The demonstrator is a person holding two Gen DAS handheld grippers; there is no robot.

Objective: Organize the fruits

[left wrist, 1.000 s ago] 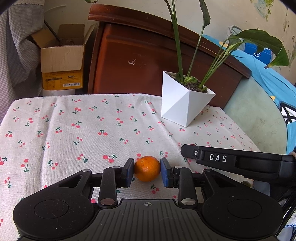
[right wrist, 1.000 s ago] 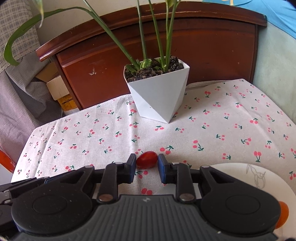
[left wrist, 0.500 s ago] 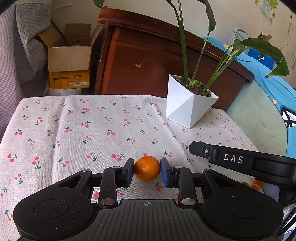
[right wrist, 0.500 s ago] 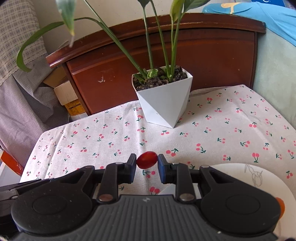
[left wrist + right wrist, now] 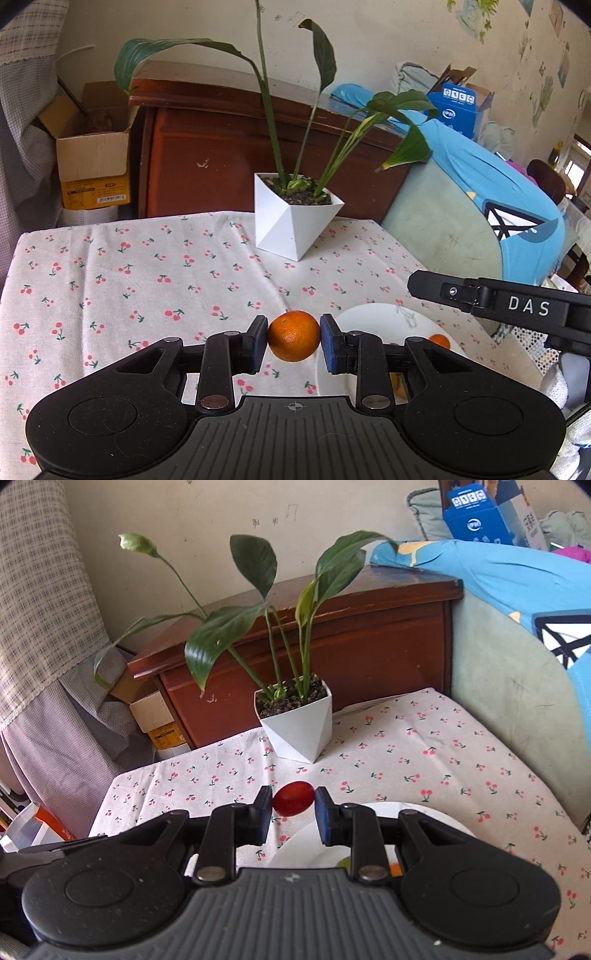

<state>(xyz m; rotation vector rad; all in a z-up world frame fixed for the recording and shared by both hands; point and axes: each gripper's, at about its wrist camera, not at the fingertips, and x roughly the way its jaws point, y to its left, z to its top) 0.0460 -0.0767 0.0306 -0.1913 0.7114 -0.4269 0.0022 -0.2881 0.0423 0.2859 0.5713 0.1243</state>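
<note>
Two fruits are in your grip: your left gripper point(image 5: 294, 341) is clamped on a round orange point(image 5: 294, 335), and your right gripper point(image 5: 293, 808) pinches a red grape tomato point(image 5: 293, 798), long axis lying across between the pads. Both hang over the near edge of the white plate point(image 5: 384, 321), which sits on the cherry-print tablecloth point(image 5: 147, 266). Toward the far edge stands a white plant pot point(image 5: 291, 229).

A pale, scuffed wall point(image 5: 388, 40) backs a dark wooden headboard point(image 5: 229, 158), with a checked curtain point(image 5: 40, 602) at left and a cherry-print tablecloth point(image 5: 110, 266) in daylight.
</note>
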